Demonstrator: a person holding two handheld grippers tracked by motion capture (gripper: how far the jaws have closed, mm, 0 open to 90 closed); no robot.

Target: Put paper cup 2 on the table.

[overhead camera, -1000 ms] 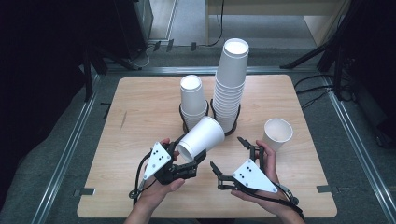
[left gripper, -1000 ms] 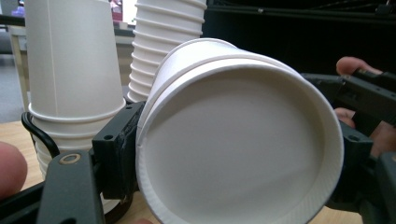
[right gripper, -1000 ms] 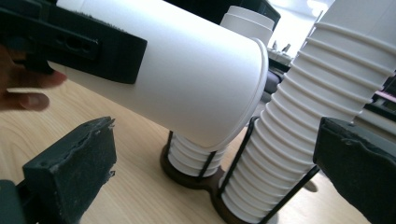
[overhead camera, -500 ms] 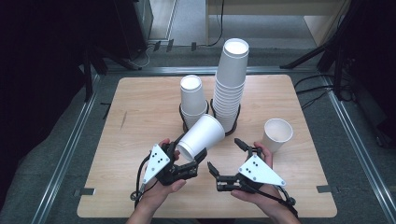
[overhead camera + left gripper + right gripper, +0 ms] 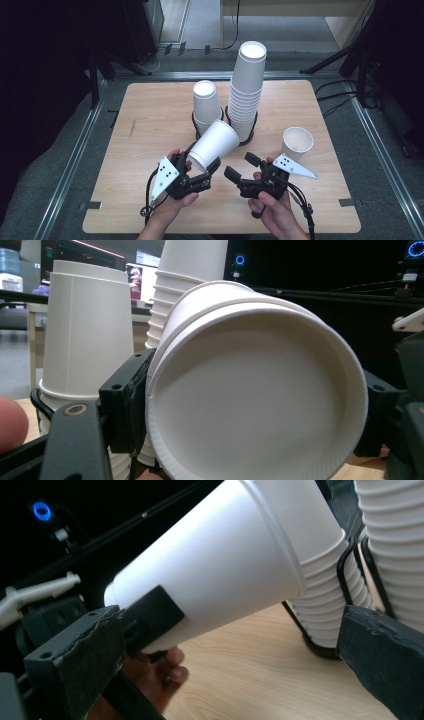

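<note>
Here, I had the left tool [image 5: 202, 169] pinching a white paper cup [image 5: 214, 146] near its rim, its black pads pressed onto opposite sides of the wall, as the left gripper view showed with the cup's open mouth [image 5: 255, 400] facing the camera. The cup lay tilted on its side above the pale wooden bench [image 5: 150, 115], its closed base aimed up and away toward the short stack of white paper cups [image 5: 206, 105] and the tall stack of white paper cups [image 5: 247, 90], both standing upside down in black wire ring holders [image 5: 252, 131] at the middle of the bench. From the look of the rim in the left gripper view, I judged that I might be holding two nested cups rather than one, though I could not be sure. The right tool [image 5: 241, 166] sat just beside the cup with its jaws spread and nothing between them, the cup's wall [image 5: 220, 565] close ahead of it. A single white paper cup [image 5: 297, 142] stood upright at the right, well apart. I took the step to be separating or handing over the held cup; the next move called for closing the right tool on the body near the base without crushing the thin wall.
</note>
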